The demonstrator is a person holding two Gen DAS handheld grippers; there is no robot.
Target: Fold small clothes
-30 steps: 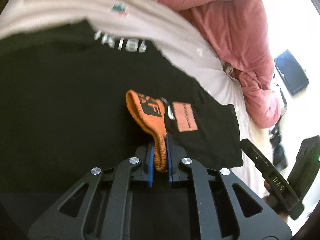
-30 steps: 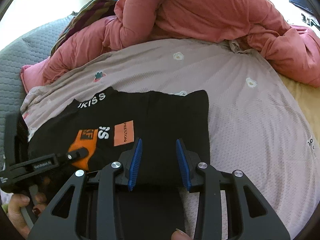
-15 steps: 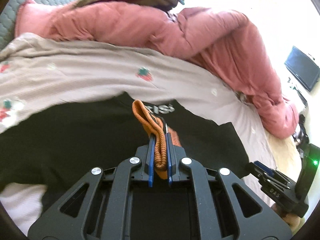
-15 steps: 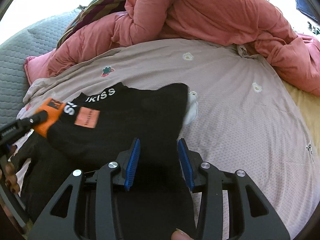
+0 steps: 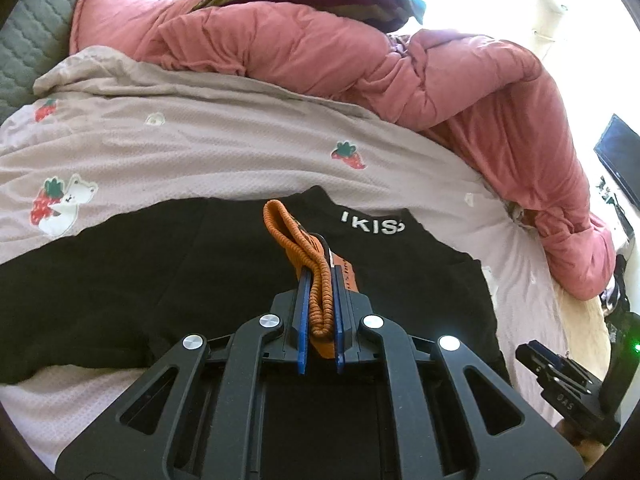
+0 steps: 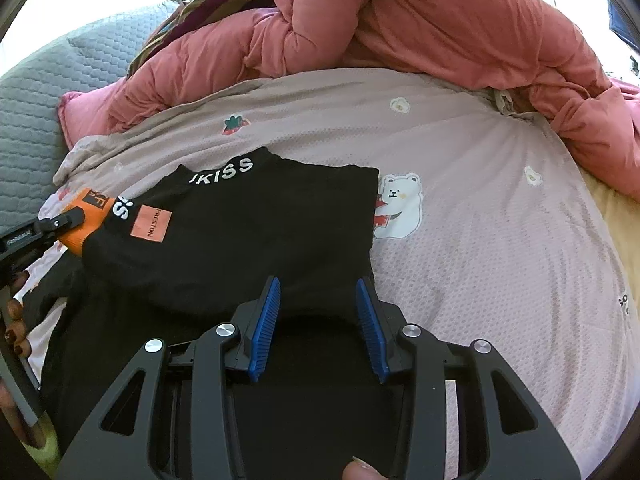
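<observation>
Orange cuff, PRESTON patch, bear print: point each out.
orange cuff (image 5: 320, 300), left wrist view, ribbed edge between the pads.
PRESTON patch (image 6: 151, 223), right wrist view, patch centre.
bear print (image 6: 400, 210), right wrist view, bear's body on the sheet.

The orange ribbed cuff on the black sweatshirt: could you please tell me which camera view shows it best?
The left wrist view: the orange ribbed cuff sits centred, clamped in the left gripper. The right wrist view shows it small at the left edge, partly hidden.
</observation>
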